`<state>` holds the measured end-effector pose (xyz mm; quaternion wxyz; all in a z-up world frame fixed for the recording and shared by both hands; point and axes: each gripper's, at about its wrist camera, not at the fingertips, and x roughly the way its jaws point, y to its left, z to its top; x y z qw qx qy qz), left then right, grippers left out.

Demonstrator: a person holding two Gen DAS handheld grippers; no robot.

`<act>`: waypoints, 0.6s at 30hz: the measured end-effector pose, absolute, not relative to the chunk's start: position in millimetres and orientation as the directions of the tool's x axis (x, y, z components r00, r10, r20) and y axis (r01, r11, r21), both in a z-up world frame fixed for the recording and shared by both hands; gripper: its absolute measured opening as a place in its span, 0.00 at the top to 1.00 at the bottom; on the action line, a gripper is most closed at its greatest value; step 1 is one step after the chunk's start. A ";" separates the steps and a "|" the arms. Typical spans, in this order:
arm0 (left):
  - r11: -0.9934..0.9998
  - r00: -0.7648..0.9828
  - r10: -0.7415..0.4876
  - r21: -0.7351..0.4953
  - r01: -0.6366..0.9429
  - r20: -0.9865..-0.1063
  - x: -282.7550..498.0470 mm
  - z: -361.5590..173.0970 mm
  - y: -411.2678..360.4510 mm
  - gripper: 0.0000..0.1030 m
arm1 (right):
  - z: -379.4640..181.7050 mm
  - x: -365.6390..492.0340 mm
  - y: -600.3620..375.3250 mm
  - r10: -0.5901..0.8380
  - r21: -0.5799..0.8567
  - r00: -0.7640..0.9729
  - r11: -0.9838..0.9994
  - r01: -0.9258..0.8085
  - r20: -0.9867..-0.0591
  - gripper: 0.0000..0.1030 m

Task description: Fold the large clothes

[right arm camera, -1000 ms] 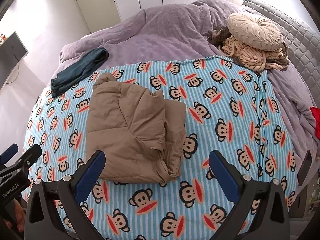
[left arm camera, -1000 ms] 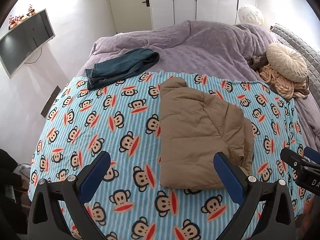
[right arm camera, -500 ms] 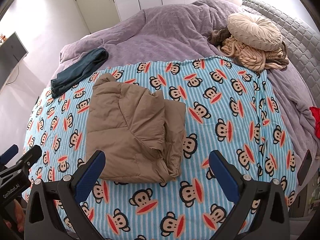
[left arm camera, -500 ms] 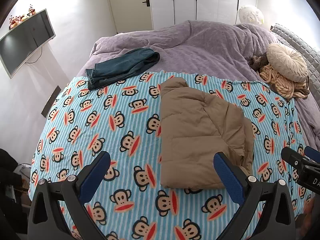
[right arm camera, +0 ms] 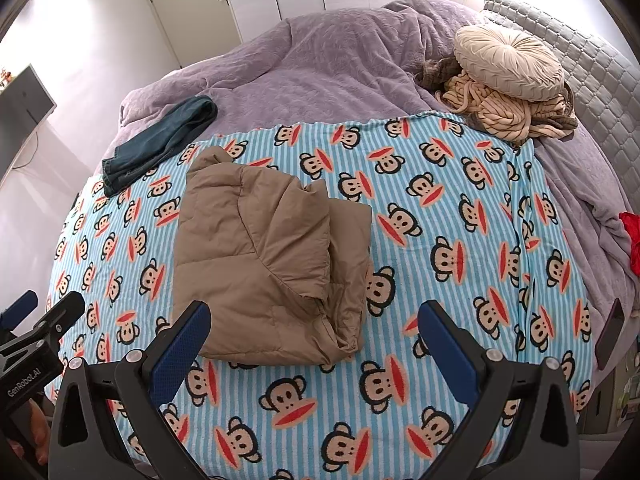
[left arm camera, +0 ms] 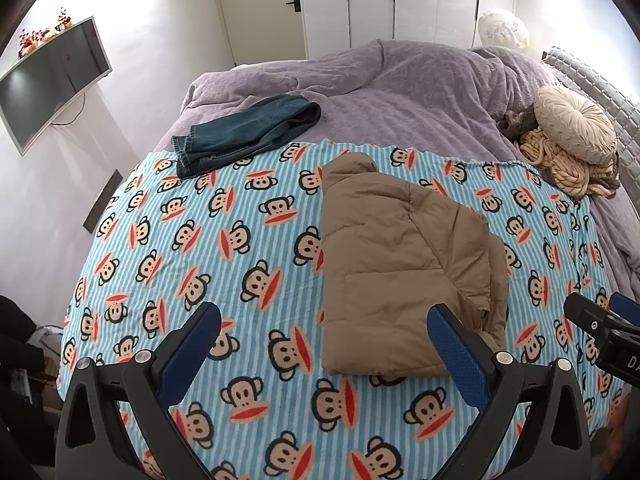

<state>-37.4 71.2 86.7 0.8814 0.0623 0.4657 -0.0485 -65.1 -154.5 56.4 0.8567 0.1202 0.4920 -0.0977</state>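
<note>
Two grippers hover above the near edge of a bed, both with jaws spread wide and holding nothing. The left gripper sits over the monkey-print blanket with its right finger overlapping the near corner of the folded tan puffer jacket; the right gripper straddles the jacket's near right corner. The jacket lies folded into a rough rectangle on the blanket, slightly left of the bed's middle in the right wrist view, its quilted panels soft and puffy, a loose flap layered along its right side. Open striped blanket surrounds it on all sides, widest to the right in the right wrist view and to the left in the left wrist view. The blanket's far scalloped edge meets a rumpled lavender duvet. Folded dark denim jeans straddle that border at far left, apart from the jacket. A round pleated cream cushion rests on a chunky knit throw at far right, beside a grey quilted headboard. Only the left wrist view shows the whole wall-mounted television; only the right wrist view shows a red cloth and a dark phone at the bed's right edge.
</note>
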 end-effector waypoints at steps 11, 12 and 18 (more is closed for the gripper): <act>0.987 0.562 -0.025 0.067 0.143 -0.827 -36.9 85.6 72.3 0.00 | 55.4 -65.7 -153.7 -0.049 0.112 0.496 0.951 0.289 -0.867 0.00; 0.987 0.562 -0.025 0.067 0.143 -0.827 -36.8 85.7 72.3 0.00 | 55.5 -65.8 -153.8 -0.050 0.111 0.497 0.951 0.289 -0.867 0.00; 0.988 0.562 -0.025 0.067 0.143 -0.827 -36.6 85.7 72.3 0.00 | 55.8 -65.6 -154.4 -0.049 0.111 0.497 0.951 0.288 -0.866 0.00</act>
